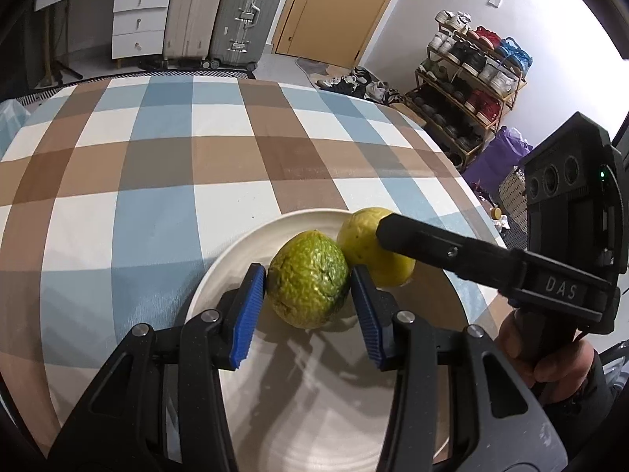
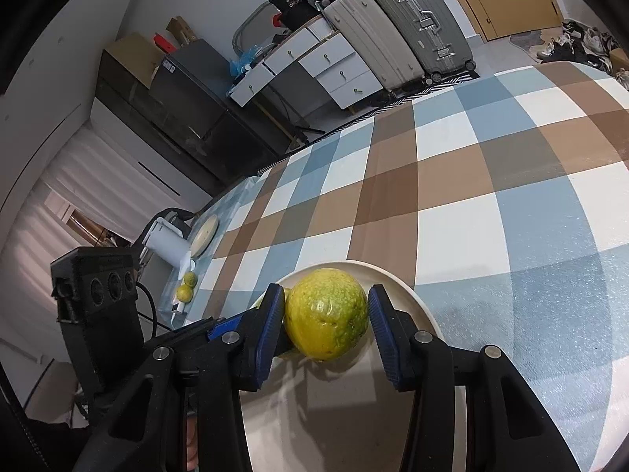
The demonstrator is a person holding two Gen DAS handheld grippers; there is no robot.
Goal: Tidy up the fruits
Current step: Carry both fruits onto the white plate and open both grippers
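Left gripper [image 1: 308, 281] reaches down over a white plate [image 1: 314, 413] with a green, rough-skinned fruit [image 1: 308, 279] clamped between its blue pads [image 1: 248, 316], which press on both flanks of the fruit. That fruit sits low over the plate's surface; whether it rests on the plate or hangs just above cannot be told. Just beyond it and to the gripper's right sits a yellower fruit [image 1: 369, 253], touching or nearly touching the green one. The right gripper [image 2: 326, 314] comes in from that side and closes its own blue pads on the yellow-green fruit [image 2: 326, 312], above the far rim of the same plate [image 2: 412, 303]. A hand [image 1: 550, 354] wraps the right gripper's handle at the lower right of the left view. Under the plate lies a checked cloth [image 1: 196, 165] of blue, brown and white squares. Far off to the right gripper's left, near the table's edge, two more small yellow-green fruits [image 2: 186, 287] lie beside a white container [image 2: 169, 242].
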